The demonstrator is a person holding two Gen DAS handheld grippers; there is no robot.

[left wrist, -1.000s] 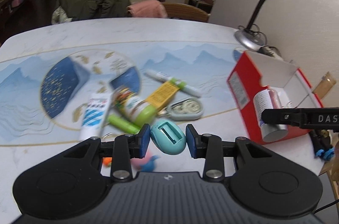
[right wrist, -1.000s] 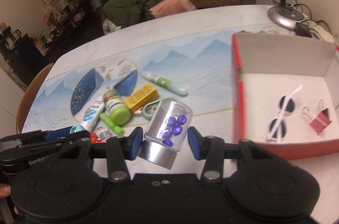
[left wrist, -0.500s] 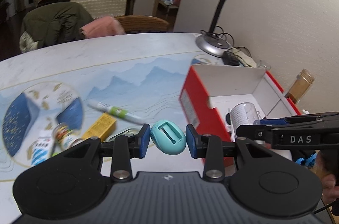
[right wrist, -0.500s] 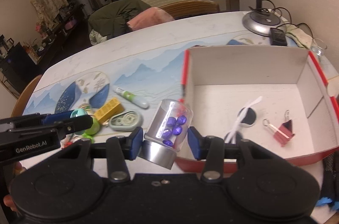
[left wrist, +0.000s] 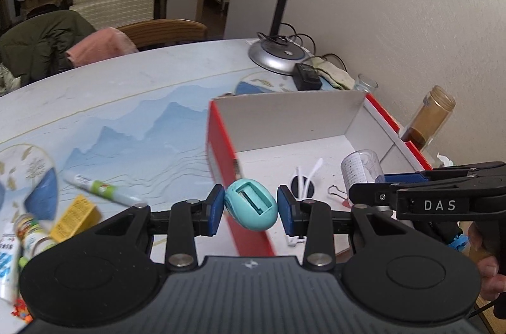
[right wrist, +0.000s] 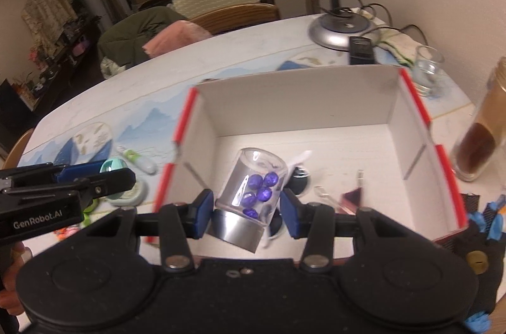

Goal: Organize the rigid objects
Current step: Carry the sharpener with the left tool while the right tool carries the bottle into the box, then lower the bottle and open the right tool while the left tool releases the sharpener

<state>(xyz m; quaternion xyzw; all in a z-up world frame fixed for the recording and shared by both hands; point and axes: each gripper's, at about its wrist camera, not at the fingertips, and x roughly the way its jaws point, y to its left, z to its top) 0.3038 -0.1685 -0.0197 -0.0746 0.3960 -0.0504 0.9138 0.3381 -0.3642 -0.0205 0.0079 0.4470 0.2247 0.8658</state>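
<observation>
You hold a teal egg-shaped object with a rectangular slot, tilted, just above the red box's left wall. Your clear jar with purple beads and silver lid leans over the box's white inside.

One red box, one clear jar, one teal egg-shaped case, two hand-held grippers.

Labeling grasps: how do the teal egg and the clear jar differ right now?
The teal egg is opaque and rounded, with a slot in its face; the clear jar is a see-through cylinder with a metal cap, holding purple beads. The egg sits in the left gripper, over the box's red side wall; the jar sits in the right gripper, over the box's inside. Both are tilted, clamped between blue pads, off the table.
</observation>
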